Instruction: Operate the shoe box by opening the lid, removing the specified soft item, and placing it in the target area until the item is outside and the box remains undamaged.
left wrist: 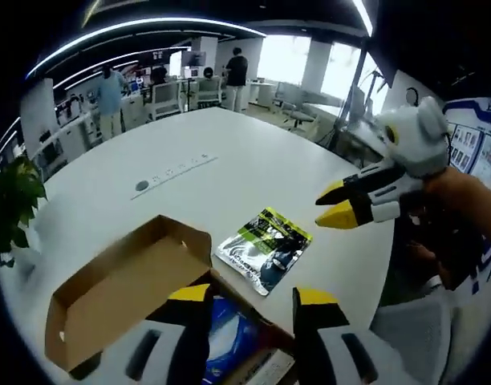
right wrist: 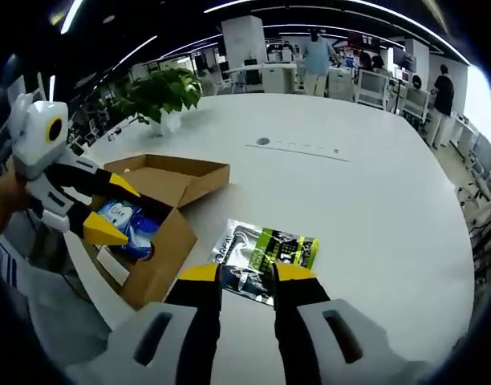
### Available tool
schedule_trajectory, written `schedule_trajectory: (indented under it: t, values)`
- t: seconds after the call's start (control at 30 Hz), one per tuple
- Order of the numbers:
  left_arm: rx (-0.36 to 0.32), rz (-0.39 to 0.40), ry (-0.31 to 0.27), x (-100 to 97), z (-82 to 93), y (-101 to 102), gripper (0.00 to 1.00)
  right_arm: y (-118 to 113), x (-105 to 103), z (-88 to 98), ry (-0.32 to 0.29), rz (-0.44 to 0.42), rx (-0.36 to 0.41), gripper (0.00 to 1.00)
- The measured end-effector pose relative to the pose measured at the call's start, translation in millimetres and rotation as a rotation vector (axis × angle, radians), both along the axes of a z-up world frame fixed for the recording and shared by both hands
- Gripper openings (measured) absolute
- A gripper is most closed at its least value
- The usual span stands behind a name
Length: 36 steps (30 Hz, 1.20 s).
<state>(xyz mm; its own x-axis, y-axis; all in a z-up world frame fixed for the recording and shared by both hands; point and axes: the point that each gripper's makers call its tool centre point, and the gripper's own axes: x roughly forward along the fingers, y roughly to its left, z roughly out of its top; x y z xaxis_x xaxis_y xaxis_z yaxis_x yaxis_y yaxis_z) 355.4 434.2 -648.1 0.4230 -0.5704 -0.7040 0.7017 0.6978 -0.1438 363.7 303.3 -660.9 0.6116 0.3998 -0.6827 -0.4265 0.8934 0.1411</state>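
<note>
Cardboard shoe box seen open on white table, lid flap folded back. Green-black soft packet lain flat on table at box's 3 o'clock, outside it. Left gripper spread over box interior, blue item inside. Right gripper parted, empty, near packet.

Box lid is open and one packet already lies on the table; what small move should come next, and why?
Probably lower the left hand-held gripper onto the blue soft item still inside the open shoe box and close on it. Its jaws are open just above that item, while the right hand-held gripper hovers empty over the green packet on the table.
</note>
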Motion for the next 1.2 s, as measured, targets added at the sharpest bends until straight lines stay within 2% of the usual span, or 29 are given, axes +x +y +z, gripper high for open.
schedule_trajectory:
  t: [0.3, 0.47, 0.73, 0.93, 1.07, 1.2]
  values:
    - [-0.025, 0.028, -0.009, -11.9, 6.0, 34, 0.51, 39, -12, 10.5, 0.004, 0.084, 0.034, 0.28]
    - [-0.041, 0.042, -0.002, -21.9, 6.5, 53, 0.62, 61, -15, 13.7, 0.002, 0.125, 0.053, 0.3]
    - [-0.029, 0.068, -0.019, -34.1, 5.4, 90, 0.65, 94, -18, 16.0, 0.002, 0.174, 0.097, 0.32]
    - [-0.063, 0.131, -0.049, -34.7, 13.7, 116, 0.69, 120, -20, 11.8, 0.008, 0.227, 0.113, 0.33]
    - [-0.045, 0.171, -0.056, -38.6, 11.8, 137, 0.69, 135, -20, 9.9, 0.001, 0.261, 0.121, 0.33]
    - [-0.056, 0.233, -0.045, -45.1, 8.7, 158, 0.69, 151, -21, 4.4, 0.016, 0.292, 0.129, 0.34]
